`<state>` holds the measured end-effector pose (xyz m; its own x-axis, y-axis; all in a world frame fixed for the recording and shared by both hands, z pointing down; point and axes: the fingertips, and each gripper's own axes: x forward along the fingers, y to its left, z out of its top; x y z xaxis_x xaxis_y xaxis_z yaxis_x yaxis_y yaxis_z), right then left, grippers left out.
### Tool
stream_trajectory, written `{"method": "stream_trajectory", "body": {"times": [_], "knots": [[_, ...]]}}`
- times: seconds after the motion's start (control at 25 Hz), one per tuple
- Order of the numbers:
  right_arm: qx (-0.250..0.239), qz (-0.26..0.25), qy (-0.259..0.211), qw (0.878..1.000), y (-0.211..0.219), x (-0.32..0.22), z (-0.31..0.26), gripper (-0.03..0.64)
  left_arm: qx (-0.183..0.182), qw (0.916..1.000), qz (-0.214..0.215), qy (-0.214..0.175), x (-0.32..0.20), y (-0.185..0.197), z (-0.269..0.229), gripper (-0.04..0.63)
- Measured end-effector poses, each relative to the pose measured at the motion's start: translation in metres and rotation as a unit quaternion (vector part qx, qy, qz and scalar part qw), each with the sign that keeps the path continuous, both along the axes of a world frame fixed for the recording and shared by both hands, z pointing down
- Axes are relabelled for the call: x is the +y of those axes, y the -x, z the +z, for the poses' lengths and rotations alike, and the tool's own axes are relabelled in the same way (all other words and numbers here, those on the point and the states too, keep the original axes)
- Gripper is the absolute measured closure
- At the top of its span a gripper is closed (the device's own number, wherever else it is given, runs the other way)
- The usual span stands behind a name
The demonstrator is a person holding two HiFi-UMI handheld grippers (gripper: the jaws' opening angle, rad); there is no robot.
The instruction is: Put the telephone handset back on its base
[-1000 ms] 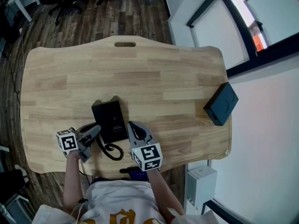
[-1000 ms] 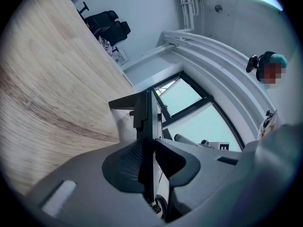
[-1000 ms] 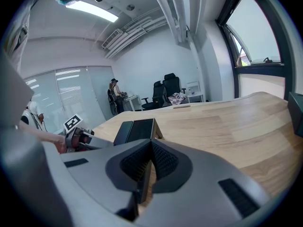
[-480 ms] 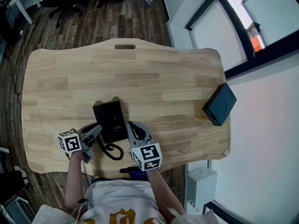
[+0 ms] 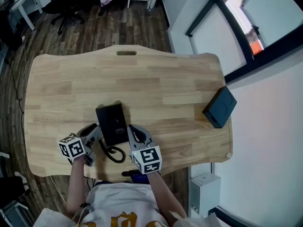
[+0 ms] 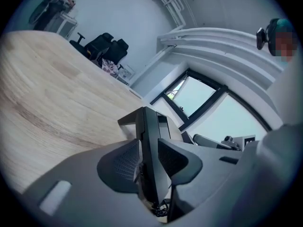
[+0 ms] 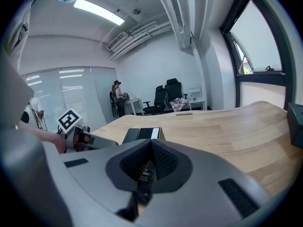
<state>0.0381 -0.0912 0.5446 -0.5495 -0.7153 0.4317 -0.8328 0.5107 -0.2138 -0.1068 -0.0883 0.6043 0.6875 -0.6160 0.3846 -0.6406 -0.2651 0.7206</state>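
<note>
Wooden table (image 5: 165, 89), near edge: the left gripper (image 5: 94, 132) is opening its jaws around the handset (image 6: 150, 145), apparently seated on the base (image 5: 113, 119). The right gripper (image 5: 134, 130) hovers beside, jaws pressed together. Next, the left must back away cleanly.

Left gripper (image 6: 149, 148): jaws opening, ribbed pads (image 6: 124, 161) close on either side of the black telephone handset (image 6: 150, 126), which stands edge-on between them. Coiled cord (image 6: 161, 207) low at the jaw roots. Pale wooden table (image 6: 52, 103) left of the jaws. Second gripper (image 6: 222, 143) to their right. Office chairs (image 6: 106, 46) and window (image 6: 199, 98) far ahead.
</note>
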Motion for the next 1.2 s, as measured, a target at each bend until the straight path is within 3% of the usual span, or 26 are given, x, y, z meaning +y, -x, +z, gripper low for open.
{"method": "stream_trajectory", "body": {"times": [0.2, 0.4, 0.48, 0.6, 0.84, 1.2], "knots": [[0.004, -0.002, -0.006, 1.0, 0.002, 0.002, -0.004, 0.611, -0.089, 0.9921, -0.055, -0.068, -0.002, 0.024, -0.025, 0.488], [0.001, 0.018, -0.042, 0.999, 0.0, 0.002, -0.027, 0.611, -0.198, 0.9675, -0.037, -0.152, -0.005, 0.023, -0.055, 0.498], [0.005, 0.018, -0.05, 0.999, 0.0, 0.003, -0.032, 0.611, -0.201, 0.9634, -0.038, -0.174, -0.005, 0.019, -0.069, 0.526], [0.001, 0.023, -0.057, 0.998, -0.001, 0.007, -0.04, 0.611, -0.187, 0.9641, -0.045, -0.183, -0.003, 0.016, -0.081, 0.591], [0.0, 0.02, -0.074, 0.997, 0.006, 0.018, -0.056, 0.611, -0.171, 0.9663, -0.058, -0.183, 0.008, 0.022, -0.096, 0.592], [0.01, 0.016, -0.091, 0.996, 0.013, 0.036, -0.068, 0.611, -0.182, 0.9606, -0.076, -0.196, 0.02, 0.018, -0.115, 0.593]]}}
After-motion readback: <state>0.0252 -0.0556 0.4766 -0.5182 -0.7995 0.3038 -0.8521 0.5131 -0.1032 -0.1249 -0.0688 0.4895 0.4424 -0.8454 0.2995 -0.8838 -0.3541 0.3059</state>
